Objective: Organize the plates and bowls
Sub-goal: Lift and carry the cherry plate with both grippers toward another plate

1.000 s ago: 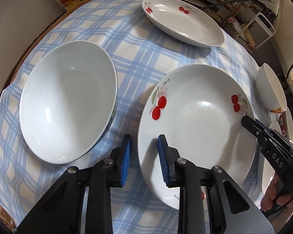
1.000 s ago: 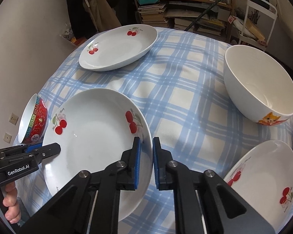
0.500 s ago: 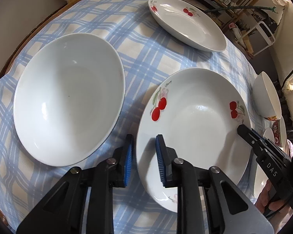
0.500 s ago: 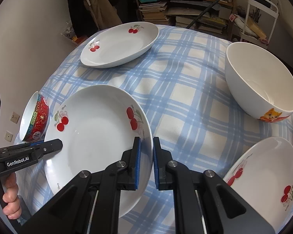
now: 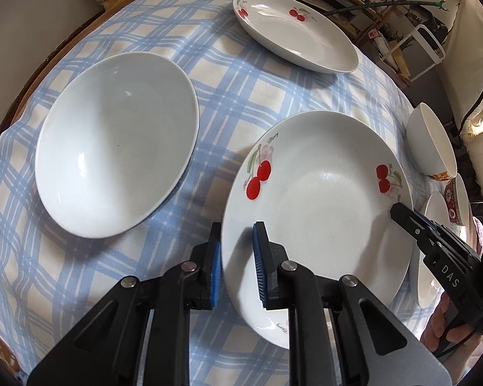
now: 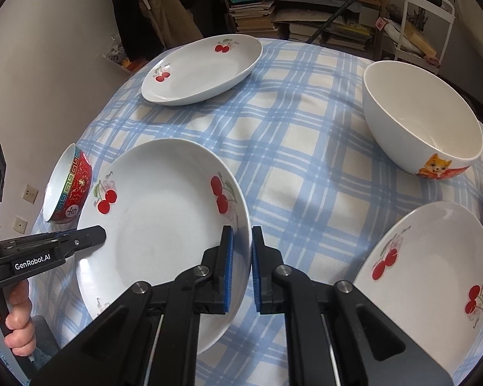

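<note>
Cherry plate (image 5: 318,212) on the checked tabletop (image 5: 235,103), its opposite rims between the narrowly parted jaws of the left gripper (image 5: 236,265) and right gripper (image 6: 241,265); glazed china, probably stiff, slippery, breakable, best pinched at the rim.

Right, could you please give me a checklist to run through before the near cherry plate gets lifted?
1. Left tool straddles the cherry plate rim: ok.
2. Left tool clamped on the rim: not ok, a gap shows.
3. Right tool straddles the opposite rim: ok.
4. Right tool clamped on the rim: cannot tell.
5. Nothing lying in the cherry plate: ok.
6. Red bowl apart from the cherry plate: cannot tell.
</note>
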Available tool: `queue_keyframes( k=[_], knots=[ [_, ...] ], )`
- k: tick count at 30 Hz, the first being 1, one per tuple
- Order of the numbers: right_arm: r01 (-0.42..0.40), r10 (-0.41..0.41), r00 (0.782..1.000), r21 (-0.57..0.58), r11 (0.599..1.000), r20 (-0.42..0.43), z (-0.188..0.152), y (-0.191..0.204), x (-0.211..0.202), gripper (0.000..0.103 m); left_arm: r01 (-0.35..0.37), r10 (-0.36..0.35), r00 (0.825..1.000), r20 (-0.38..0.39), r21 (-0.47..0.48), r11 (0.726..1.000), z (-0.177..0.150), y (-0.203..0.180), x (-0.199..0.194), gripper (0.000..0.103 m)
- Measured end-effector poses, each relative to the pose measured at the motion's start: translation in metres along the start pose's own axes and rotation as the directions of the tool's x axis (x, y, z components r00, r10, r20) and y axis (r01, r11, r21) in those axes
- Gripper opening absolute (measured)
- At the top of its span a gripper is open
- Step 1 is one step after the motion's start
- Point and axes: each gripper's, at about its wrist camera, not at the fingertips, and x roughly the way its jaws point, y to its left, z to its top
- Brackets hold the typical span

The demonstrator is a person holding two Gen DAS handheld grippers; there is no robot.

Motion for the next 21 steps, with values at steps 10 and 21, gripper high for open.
queue_keyframes(
  k=[10, 21],
  knots=[
    [-0.010, 0.010, 1.000, 0.026, 1.000, 0.004, -0.020, 0.005, -0.023, 0.011, -0.007, 0.007, 1.000, 0.006, 0.025, 1.000, -0.023, -0.002, -0.021, 0.018],
    [-0.009, 0.009, 1.000, 0.003, 1.000, 0.018, -0.041, 0.023, -0.052, 0.011, -0.014, 0.013, 0.999, 0.034, 0.041, 0.999, -0.051, 0.004, -0.054, 0.018]
  ],
)
